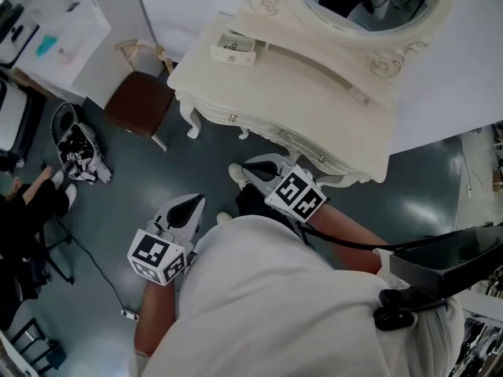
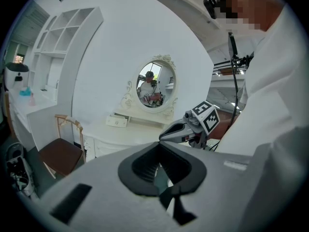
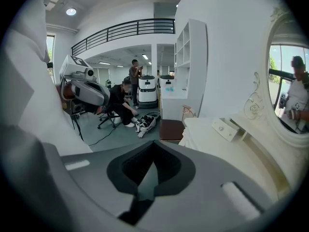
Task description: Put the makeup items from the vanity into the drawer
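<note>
Two tools pressed together, empty: left gripper [image 1: 196, 202], right gripper [image 1: 250, 167]; small drawer [image 1: 233, 50] on vanity [image 1: 314, 93] stands ajar, contents unclear

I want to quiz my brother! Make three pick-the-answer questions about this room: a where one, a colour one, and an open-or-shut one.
1. Where is the chair? A) beside the vanity B) on top of it C) under it
2. What colour is the vanity? A) green B) black C) cream-white
3. How are the right gripper's jaws? A) wide open B) shut, empty C) holding a brush
Answers: 1 A, it stands at the vanity's end. 2 C, all its wood is pale. 3 B, the jaws meet with nothing between.
</note>
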A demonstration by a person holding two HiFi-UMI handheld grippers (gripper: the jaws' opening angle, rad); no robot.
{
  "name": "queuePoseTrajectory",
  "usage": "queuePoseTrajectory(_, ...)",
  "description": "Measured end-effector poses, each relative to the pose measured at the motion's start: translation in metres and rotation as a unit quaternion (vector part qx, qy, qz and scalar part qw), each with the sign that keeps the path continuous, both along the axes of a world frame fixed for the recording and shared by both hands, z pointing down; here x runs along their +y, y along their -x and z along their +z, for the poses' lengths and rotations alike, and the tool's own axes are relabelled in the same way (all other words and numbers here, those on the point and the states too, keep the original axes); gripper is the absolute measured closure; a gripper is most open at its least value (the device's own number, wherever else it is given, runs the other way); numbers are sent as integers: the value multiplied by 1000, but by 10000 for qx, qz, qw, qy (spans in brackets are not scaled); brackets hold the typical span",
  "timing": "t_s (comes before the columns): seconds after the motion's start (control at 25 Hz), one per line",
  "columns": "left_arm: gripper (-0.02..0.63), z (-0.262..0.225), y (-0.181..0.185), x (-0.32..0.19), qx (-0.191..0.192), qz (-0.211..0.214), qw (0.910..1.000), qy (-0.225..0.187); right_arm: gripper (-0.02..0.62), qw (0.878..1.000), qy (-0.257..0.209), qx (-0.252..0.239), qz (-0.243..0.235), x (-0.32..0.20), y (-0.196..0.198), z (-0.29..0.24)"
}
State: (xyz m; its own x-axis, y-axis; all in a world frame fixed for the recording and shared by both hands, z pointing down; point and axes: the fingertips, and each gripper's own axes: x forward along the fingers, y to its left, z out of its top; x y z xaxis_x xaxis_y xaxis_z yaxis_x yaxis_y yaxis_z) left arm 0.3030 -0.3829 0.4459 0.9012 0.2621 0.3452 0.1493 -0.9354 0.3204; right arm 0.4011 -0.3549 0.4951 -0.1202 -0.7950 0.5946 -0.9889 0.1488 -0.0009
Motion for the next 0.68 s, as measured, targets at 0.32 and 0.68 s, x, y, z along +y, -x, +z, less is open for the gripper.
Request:
queuePoseTrajectory(0.32,603,3,1,-9,-46,-73,10000,48,595,10000,46,31,-47,-8,-3,5)
queuePoseTrajectory(0.68,604,7,-15,-30,-68,-48,9999,91,595,9999,161,30,48,-25,-25,9)
